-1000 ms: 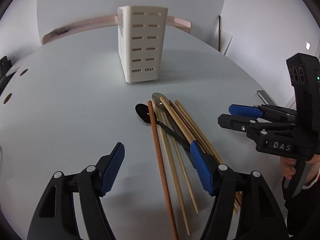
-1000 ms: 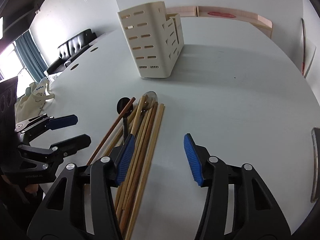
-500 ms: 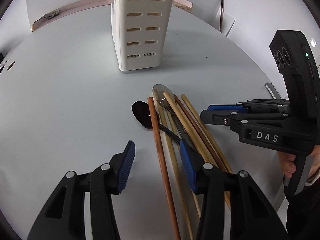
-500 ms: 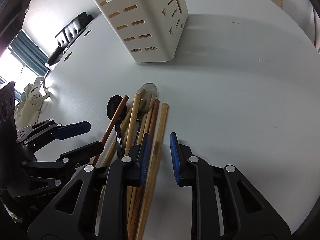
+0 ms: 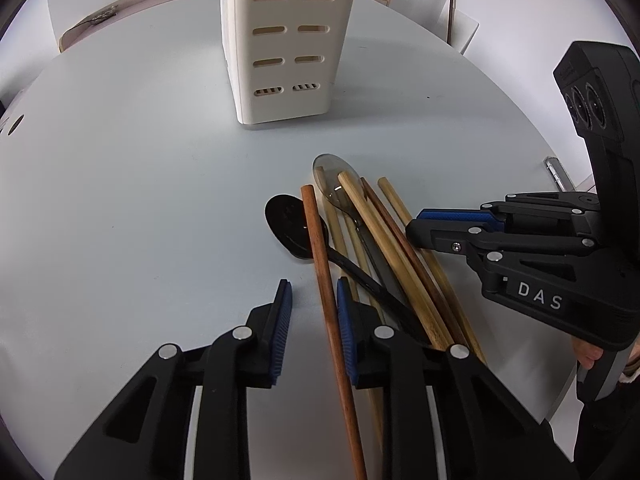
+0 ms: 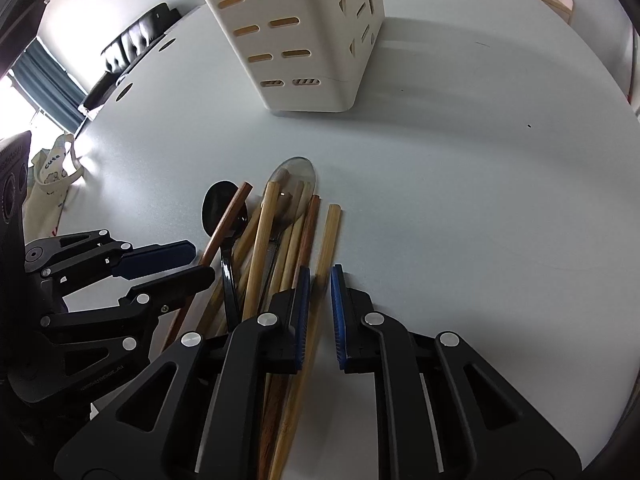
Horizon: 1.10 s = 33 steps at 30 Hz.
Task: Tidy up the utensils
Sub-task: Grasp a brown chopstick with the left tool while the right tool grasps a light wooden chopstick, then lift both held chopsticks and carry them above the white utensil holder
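Observation:
A pile of chopsticks and two spoons lies on the grey table (image 5: 140,200), in front of a cream slotted utensil holder (image 5: 284,40) (image 6: 304,40). My left gripper (image 5: 314,312) (image 6: 202,260) straddles the reddish-brown chopstick (image 5: 320,248) (image 6: 228,220) at the pile's left; its jaws are closing, with a gap left at the left pad. My right gripper (image 6: 320,304) (image 5: 414,224) is closing around the light bamboo chopstick (image 6: 332,232) at the pile's right, the pads only narrowly apart. A black spoon (image 5: 288,224) and a metal spoon (image 5: 330,172) lie under the sticks.
A hand (image 5: 586,356) holds the right gripper's handle. A black sofa (image 6: 132,44) and a cloth tote bag (image 6: 52,172) are beyond the table's left side. A metal object (image 5: 556,172) sits at the right table edge. Bare tabletop surrounds the holder.
Both grippers moved forward and down onto the pile while their jaws narrowed. The left now straddles the reddish chopstick, the right the light outer chopstick.

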### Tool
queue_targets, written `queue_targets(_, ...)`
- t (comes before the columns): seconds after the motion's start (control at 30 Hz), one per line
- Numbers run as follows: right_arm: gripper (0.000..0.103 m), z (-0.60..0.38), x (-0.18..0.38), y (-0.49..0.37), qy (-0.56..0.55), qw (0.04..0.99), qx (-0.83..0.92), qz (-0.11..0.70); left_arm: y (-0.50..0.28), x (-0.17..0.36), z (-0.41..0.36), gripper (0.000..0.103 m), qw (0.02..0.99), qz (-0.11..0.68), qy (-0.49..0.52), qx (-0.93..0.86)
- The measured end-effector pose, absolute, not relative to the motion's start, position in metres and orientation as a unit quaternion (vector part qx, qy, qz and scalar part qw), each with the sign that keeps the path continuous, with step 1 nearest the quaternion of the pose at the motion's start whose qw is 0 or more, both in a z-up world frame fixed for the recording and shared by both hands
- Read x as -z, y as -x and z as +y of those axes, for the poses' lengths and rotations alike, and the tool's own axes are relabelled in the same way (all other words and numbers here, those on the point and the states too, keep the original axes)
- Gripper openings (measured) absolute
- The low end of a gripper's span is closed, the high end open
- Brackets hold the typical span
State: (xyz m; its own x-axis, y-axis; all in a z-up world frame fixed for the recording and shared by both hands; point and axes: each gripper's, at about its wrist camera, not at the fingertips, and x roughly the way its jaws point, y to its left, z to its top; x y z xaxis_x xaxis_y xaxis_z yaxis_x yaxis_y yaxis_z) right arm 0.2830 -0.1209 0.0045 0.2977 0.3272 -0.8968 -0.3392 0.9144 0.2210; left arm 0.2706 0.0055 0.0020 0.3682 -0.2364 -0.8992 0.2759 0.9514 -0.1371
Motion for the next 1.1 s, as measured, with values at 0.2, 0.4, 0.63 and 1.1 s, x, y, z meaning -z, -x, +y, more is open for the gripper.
queue_targets(0.2,0.008,-0.111,-0.006,-0.283,0.037,0.807,-0.193,0.557,-0.272,0.001,0.003,0.009,0.826,0.543,-0.012,0.154)
queue_targets(0.4,0.006,-0.11,-0.006,-0.285,0.046,0.807,-0.185,0.559,-0.271,0.002,0.005,0.007,0.832,0.535,0.003,0.147)
queue_targets(0.63,0.006,-0.128,-0.008,-0.29,0.001,0.813,-0.189,0.55,-0.258,-0.015,0.014,0.007,0.856,0.498,0.019,0.136)
queue_targets(1.1,0.006,-0.155,-0.077,-0.255,-0.056,0.878,-0.24,0.41,-0.213,-0.088,0.029,0.007,0.922,0.362,0.03,0.134)
